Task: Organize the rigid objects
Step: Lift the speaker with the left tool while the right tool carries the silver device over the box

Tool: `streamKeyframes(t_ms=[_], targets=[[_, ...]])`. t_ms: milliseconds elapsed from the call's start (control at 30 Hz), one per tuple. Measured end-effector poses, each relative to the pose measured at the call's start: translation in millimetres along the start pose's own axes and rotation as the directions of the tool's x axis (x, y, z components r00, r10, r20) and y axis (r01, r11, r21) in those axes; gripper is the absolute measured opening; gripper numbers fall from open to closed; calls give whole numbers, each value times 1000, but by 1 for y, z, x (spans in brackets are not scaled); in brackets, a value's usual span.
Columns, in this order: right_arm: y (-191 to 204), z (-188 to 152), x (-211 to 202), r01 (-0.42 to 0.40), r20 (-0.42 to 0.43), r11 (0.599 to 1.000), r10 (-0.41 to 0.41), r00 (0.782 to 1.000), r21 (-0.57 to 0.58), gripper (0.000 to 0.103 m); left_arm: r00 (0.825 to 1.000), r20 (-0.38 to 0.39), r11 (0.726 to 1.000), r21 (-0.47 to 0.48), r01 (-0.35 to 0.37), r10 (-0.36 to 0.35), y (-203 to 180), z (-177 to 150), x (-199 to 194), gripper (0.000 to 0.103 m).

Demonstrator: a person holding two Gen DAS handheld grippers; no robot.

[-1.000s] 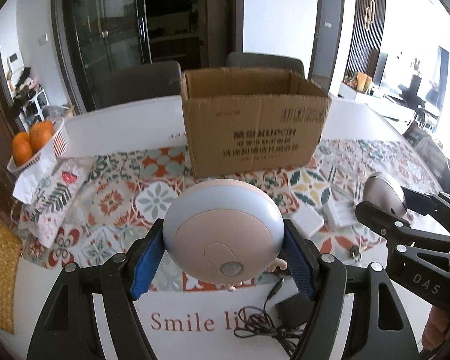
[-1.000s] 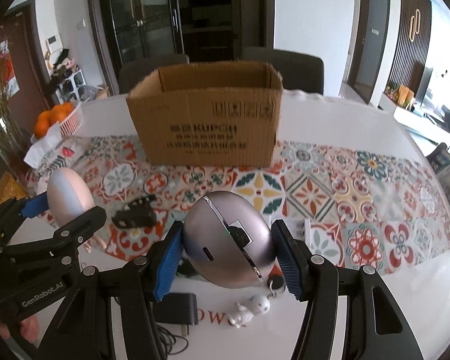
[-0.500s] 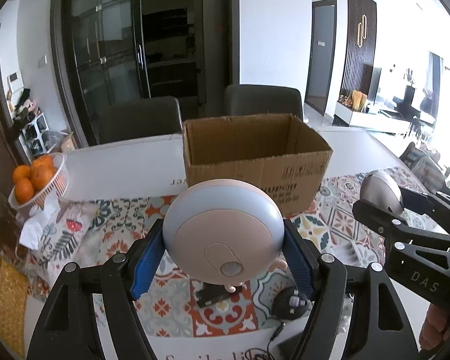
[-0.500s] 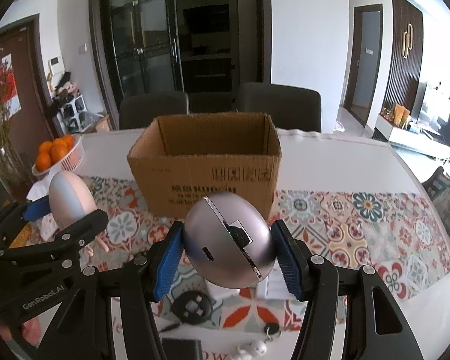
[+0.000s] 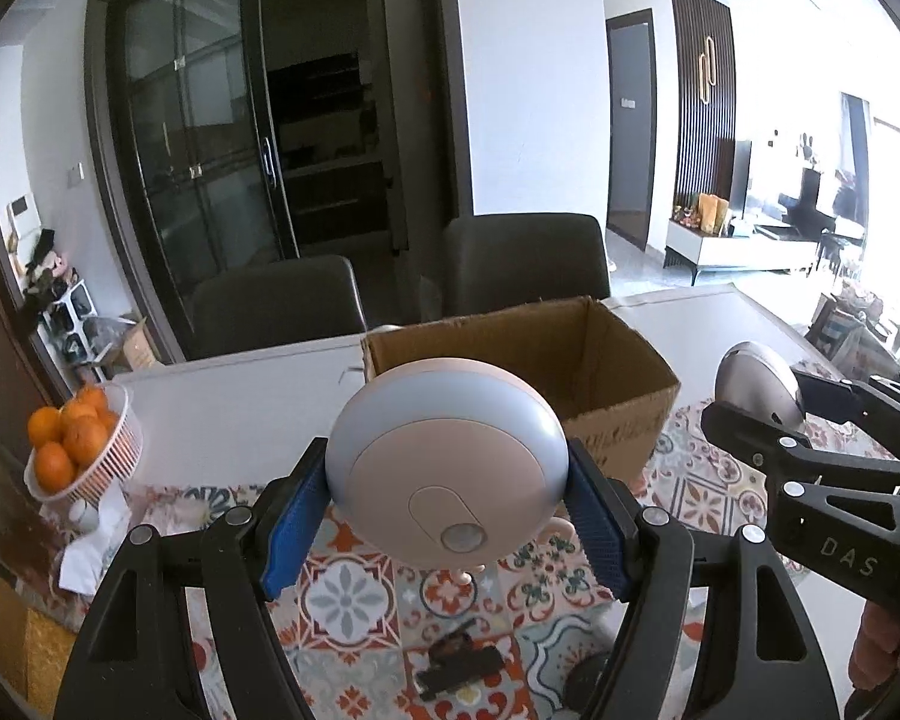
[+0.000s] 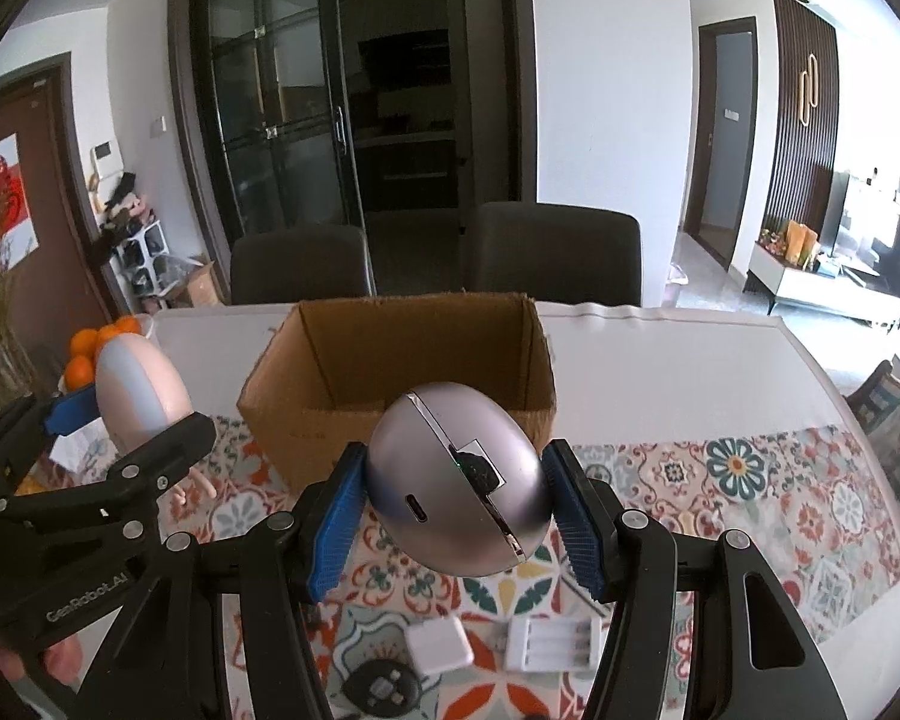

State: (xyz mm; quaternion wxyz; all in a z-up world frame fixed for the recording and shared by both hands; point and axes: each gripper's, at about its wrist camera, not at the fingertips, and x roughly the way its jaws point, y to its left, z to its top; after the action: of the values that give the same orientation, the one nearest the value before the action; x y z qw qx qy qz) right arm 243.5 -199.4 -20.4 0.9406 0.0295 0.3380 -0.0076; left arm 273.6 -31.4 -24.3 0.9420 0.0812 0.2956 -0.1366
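My left gripper [image 5: 447, 516] is shut on a round pink and grey-blue device [image 5: 447, 468], held in the air in front of an open cardboard box [image 5: 624, 360]. My right gripper [image 6: 456, 516] is shut on a silver egg-shaped device [image 6: 456, 480], also lifted, just before the same box [image 6: 414, 354]. Each gripper shows in the other's view: the right one with the silver device [image 5: 756, 384] at the right, the left one with the pink device [image 6: 138, 396] at the left. The part of the box's inside that I can see is bare.
On the patterned tablecloth [image 6: 780, 498] below lie a white block [image 6: 438, 642], a white battery case [image 6: 552, 642], a round black item [image 6: 381, 690] and a black clip [image 5: 462, 663]. A basket of oranges [image 5: 78, 444] stands at the left. Two dark chairs [image 6: 552, 252] stand behind the table.
Both grippers have risen and moved toward the box with their devices; the box's opening now shows and the table items have slid down the frame.
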Motion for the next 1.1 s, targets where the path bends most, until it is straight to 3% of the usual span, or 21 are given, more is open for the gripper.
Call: streamKeyframes(t_ms=[500,800,1100], targets=[[-1,54,27,-5,0,1000,5,1000,-20,60,1000,8,999,16,-29,28,8,40,23,74],[-3,74,58,-19,-57,1000,18,998,-21,60,995,-98,1000,-14,8,-9,13,57,61,74],[-9,89,100,-27,-159,999,21,987,-33,60,975,-219,999,-26,22,-27,13,64,105,74]])
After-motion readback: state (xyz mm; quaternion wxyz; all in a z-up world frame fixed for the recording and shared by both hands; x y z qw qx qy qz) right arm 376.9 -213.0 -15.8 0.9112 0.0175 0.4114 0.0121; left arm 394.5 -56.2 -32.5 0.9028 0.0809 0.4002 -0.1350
